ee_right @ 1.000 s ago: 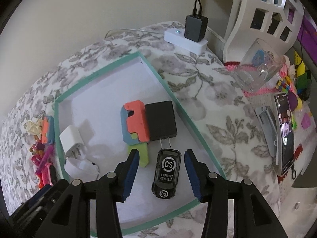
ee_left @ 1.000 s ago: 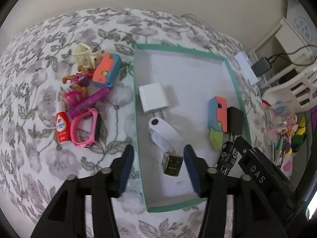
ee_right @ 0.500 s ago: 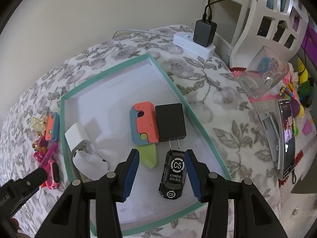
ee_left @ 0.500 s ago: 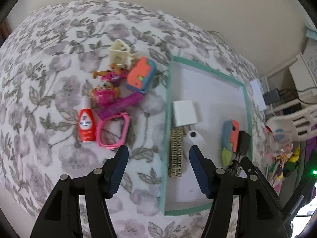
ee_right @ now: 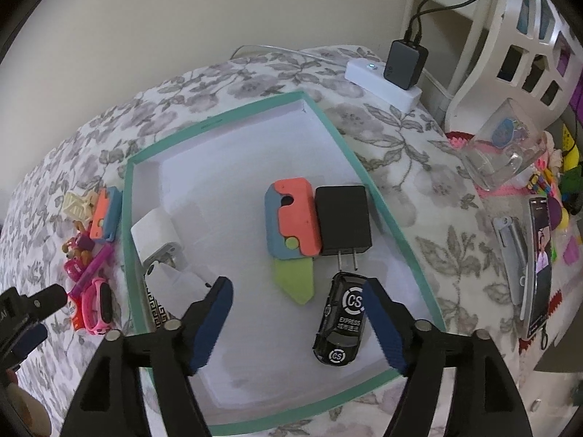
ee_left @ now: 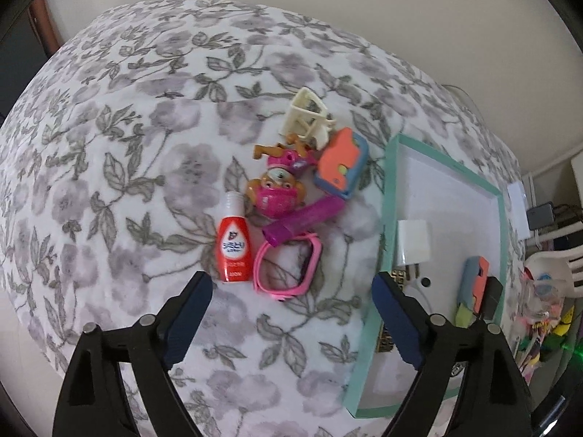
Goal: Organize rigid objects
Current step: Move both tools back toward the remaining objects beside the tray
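My left gripper hangs over the flowered bedspread with nothing between its jaws, which are opening wide. Just beyond it lie a red bottle, a pink wristband, a purple tube, a pup toy, an orange-blue toy and a cream frame. My right gripper is over the teal-rimmed tray, its jaws opening. A black toy car lies on the tray floor just inside the right finger, not pressed. A toy knife, a black charger and a white charger also lie in the tray.
A patterned small box lies along the tray's left wall beside a white strap-like item. A power strip with a plugged adapter sits behind the tray. A glass, a phone and a white chair crowd the right side.
The left gripper swung left from above the tray to the toy pile, leaving the patterned box in the tray, and spread its jaws. The right gripper's jaws widened around the car.
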The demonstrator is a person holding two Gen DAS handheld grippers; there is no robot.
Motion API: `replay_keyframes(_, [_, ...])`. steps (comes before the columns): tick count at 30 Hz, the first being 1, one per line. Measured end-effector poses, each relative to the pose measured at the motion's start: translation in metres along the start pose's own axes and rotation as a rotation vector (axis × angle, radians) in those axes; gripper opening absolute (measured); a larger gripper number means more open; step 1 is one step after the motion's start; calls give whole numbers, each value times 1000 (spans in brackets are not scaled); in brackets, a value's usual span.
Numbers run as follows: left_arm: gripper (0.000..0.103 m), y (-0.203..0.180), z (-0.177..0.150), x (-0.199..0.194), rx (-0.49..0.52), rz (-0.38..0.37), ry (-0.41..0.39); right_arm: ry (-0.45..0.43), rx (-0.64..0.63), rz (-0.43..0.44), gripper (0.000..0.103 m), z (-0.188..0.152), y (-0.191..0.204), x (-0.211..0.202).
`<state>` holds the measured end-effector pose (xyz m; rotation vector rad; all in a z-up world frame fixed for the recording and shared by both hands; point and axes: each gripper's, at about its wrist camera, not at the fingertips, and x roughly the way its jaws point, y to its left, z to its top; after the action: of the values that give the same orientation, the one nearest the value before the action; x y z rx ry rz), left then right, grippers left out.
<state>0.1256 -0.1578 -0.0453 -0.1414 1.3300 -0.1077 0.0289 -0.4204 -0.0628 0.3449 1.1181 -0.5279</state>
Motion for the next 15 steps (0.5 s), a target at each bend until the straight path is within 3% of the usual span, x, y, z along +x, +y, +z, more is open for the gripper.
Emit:
replay_keyframes(5, [90, 8, 4, 1, -17, -1, -5, 4, -9, 20, 90, -1, 6, 1])
replay_keyframes(8, [91, 13, 6, 0, -32, -7, -11, -3, -16, 29, 103, -2, 11, 0])
replay_keyframes(13, [92, 27, 11, 1, -76, -32, -5, -18, -56, 38, 103, -4, 27, -4])
replay_keyframes(15, [103, 36, 13, 1, -104, -38, -4, -26, -72, 45, 103, -6, 36, -6])
